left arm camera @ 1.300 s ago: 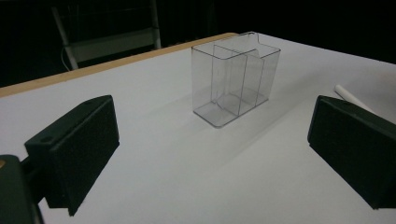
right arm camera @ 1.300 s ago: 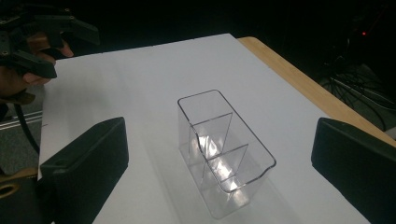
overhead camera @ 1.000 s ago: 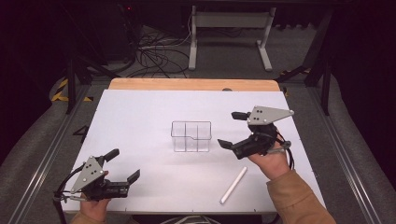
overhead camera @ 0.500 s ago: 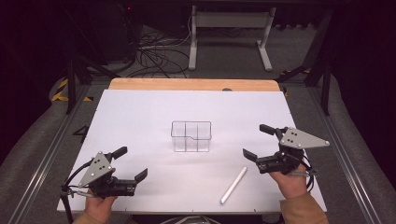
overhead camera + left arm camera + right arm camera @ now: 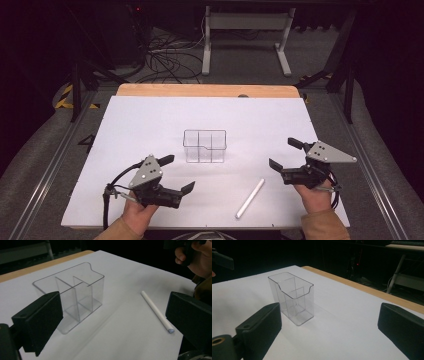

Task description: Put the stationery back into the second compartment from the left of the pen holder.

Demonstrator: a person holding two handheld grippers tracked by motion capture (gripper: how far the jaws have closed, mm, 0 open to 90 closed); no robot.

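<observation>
Jaws of both the left gripper [image 5: 177, 174] and right gripper [image 5: 284, 153] stand wide and empty, flanking the white stick [image 5: 250, 198] lying flat on the surface [image 5: 150, 120] near the clear divided holder [image 5: 204, 146], presumably its destination.

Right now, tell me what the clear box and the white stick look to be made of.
The clear box: seemingly hard transparent plastic, glossy; the table shows through its walls and dividers, and its edges catch the light. The white stick: matte white, slim and straight with a greyish tip; it could be plastic, chalk or rolled paper, the look leaves that open.
</observation>
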